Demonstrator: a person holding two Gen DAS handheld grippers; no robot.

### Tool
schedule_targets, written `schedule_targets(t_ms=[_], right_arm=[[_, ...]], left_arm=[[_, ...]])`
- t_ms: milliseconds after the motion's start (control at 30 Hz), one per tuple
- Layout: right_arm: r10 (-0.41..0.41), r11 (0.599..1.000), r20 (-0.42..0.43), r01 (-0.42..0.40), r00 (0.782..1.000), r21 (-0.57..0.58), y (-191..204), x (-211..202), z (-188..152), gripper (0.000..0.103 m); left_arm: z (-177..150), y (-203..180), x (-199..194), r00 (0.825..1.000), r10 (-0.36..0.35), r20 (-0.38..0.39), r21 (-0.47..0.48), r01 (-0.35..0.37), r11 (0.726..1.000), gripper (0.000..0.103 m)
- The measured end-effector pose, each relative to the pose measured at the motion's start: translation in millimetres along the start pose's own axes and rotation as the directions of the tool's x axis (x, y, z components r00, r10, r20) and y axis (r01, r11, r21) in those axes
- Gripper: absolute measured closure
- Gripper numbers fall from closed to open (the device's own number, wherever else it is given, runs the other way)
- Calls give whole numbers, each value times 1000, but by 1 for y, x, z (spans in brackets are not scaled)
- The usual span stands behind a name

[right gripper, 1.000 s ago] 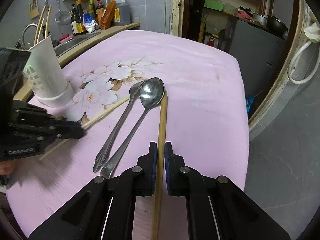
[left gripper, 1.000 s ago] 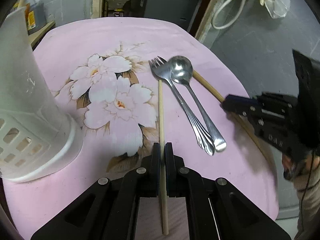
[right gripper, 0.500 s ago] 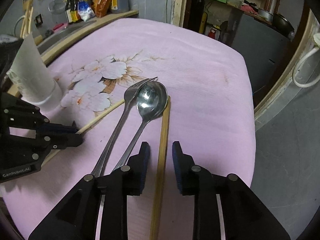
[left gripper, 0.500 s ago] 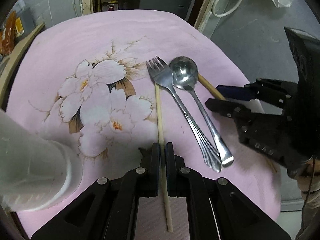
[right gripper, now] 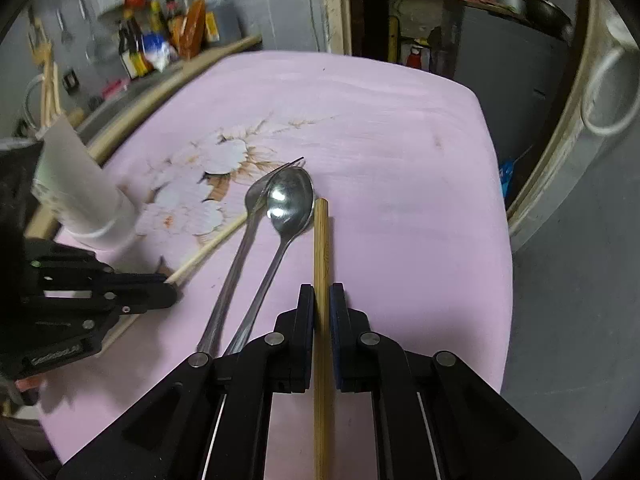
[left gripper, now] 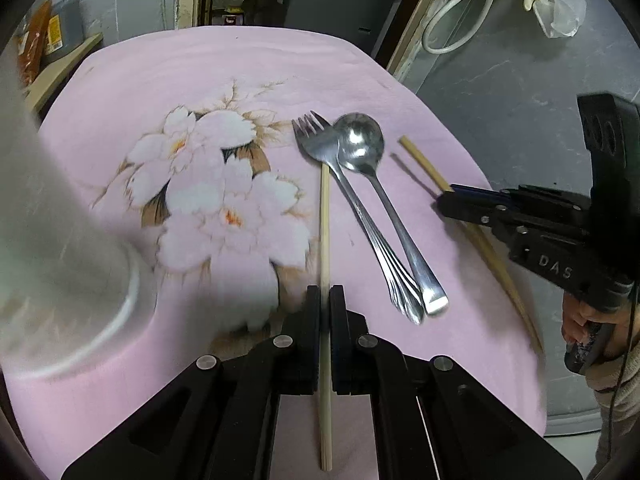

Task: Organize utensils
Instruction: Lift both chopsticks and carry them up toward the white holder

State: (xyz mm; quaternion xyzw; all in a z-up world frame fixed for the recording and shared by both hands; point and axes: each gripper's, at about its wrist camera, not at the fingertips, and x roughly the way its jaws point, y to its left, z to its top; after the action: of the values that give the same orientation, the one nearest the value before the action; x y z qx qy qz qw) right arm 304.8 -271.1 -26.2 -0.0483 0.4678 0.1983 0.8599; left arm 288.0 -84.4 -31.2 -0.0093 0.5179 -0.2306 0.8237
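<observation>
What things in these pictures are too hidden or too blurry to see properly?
- White holder, left wrist view: blurred and cut off by the left edge; its inside is hidden.
- Fork, right wrist view: its prongs are mostly behind the spoon.
- Bottles on the far shelf, right wrist view: labels too small and blurred to read.
- Darker chopstick, left wrist view: its middle is covered by the right gripper.
</observation>
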Motion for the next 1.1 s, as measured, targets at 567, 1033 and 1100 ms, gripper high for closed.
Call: schedule_targets(t_ms=[567,1033,1100], right_arm=[[46,998,567,-18,822,-54,65,-94,-66,98],[194,980,833,-66,518,-187,129,-145,-33,98],[211,976,853,-56,477,-211,139,-150,-28,98]], left_arm=[[-58,-16,-106,844,-9,536,10,4,1000,101],[-59,5,-181,557,84,826,-42,-87,995,101],[-57,6,-191,513,101,852,-50,-112,992,101]])
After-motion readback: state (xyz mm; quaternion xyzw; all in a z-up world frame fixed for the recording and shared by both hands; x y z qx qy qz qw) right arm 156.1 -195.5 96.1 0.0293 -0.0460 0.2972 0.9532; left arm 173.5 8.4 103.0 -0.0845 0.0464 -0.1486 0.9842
